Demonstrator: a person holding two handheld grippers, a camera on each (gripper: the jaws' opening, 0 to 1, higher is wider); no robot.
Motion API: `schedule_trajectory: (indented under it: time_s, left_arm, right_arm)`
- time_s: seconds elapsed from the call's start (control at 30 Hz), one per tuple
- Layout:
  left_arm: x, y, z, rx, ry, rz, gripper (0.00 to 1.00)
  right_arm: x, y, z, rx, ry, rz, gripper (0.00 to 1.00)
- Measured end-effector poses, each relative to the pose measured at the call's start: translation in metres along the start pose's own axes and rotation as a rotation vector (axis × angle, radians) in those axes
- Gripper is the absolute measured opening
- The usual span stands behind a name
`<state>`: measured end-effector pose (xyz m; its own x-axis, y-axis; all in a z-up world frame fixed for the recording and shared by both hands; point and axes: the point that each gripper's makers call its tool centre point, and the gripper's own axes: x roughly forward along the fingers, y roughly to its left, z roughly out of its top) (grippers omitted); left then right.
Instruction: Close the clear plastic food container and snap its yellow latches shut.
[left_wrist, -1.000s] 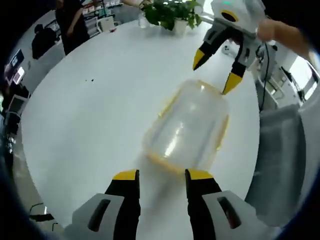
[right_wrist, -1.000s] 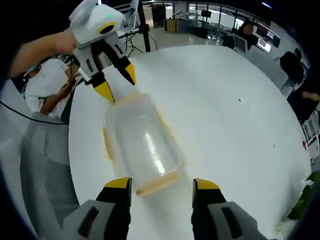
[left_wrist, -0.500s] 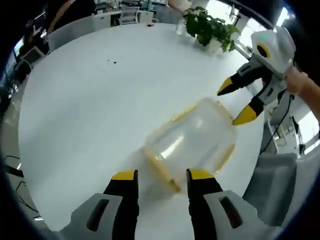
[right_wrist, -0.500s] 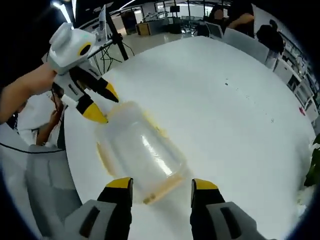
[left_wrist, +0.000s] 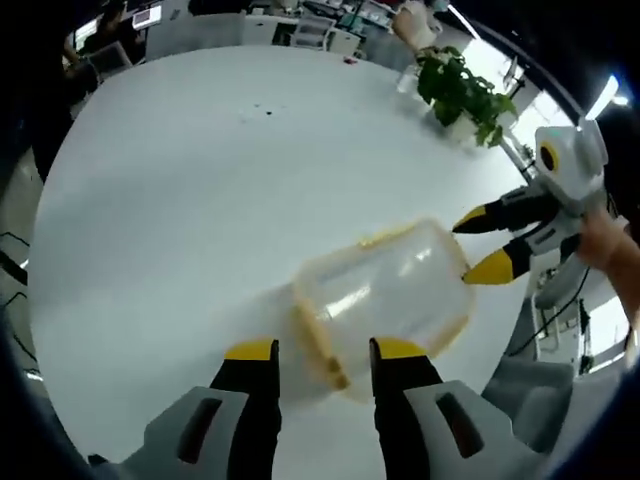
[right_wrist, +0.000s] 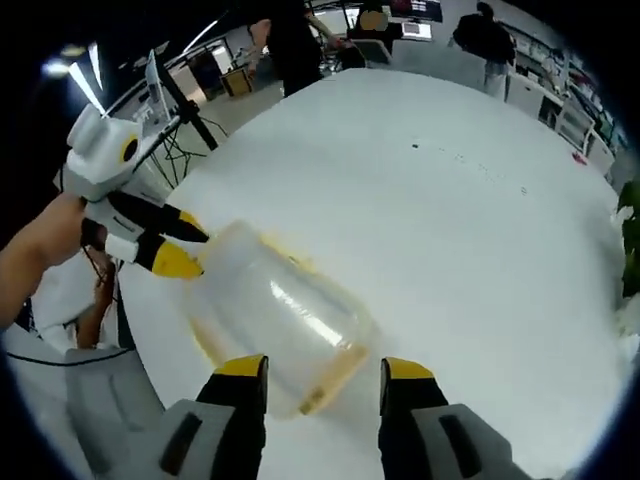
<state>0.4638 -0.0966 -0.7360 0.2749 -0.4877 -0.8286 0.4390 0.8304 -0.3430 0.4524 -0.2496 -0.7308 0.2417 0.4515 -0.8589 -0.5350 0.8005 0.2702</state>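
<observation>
On white table (left_wrist: 180, 190) | one container (left_wrist: 385, 295) | two grippers' jaws released: left gripper (left_wrist: 320, 350), right gripper (right_wrist: 322, 368)

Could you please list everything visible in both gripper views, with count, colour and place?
Food container: one, clear plastic with yellow trim, lying on the table between the two grippers.
Table: one, white, round, under the container.
Potted plant: one, green, at the table's far edge in the left gripper view.
Chair: one, grey, beside the table near the left gripper.
People: a few, dark clothing, in the room beyond the table.
Left gripper: one, grey with yellow tips, open at one end of the container.
Right gripper: one, same colours, open at the opposite end.
Hand: one, holding the left gripper.
</observation>
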Motion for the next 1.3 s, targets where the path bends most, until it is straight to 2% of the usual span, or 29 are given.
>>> schedule_trajectory:
  time_s: [0.2,0.4,0.57,0.67,0.87,0.97,1.0,1.03,1.1,1.2,1.3]
  left_arm:
    - [0.002,-0.003,0.001,-0.018,-0.008,-0.005,0.33]
    - [0.004,-0.009,0.002,-0.025,-0.015,-0.017,0.29]
    - [0.005,-0.008,0.003,-0.023,-0.018,-0.019,0.28]
    - [0.004,-0.011,0.002,0.017,-0.024,-0.014,0.26]
    - [0.005,-0.011,0.002,0.024,-0.025,-0.019,0.24]
    - [0.006,-0.015,0.004,0.059,-0.009,-0.011,0.22]
    - [0.006,-0.013,0.004,0.015,-0.013,-0.013,0.20]
    - [0.006,-0.012,0.008,0.018,-0.028,-0.016,0.20]
    - [0.006,-0.014,0.007,0.034,-0.030,-0.007,0.20]
    - [0.006,-0.012,0.007,0.002,-0.048,-0.015,0.21]
    - [0.006,-0.013,0.006,0.009,-0.047,-0.017,0.21]
  right_arm:
    - [0.005,0.002,-0.010,0.051,0.021,0.004,0.41]
    - [0.007,0.011,-0.011,0.108,0.014,0.041,0.34]
    - [0.008,0.010,-0.011,0.102,0.007,0.033,0.33]
    - [0.008,0.010,-0.011,0.097,0.006,0.030,0.33]
    - [0.008,0.009,-0.011,0.092,0.001,0.048,0.31]
    - [0.010,0.010,-0.012,0.083,-0.009,0.036,0.28]
    - [0.008,0.019,-0.022,0.116,0.021,0.049,0.28]
    - [0.008,0.020,-0.020,0.130,-0.004,0.036,0.27]
    - [0.008,0.017,-0.017,0.116,-0.010,0.033,0.27]
    - [0.009,0.017,-0.014,0.109,0.015,0.031,0.28]
    - [0.009,0.015,-0.013,0.105,0.029,0.033,0.28]
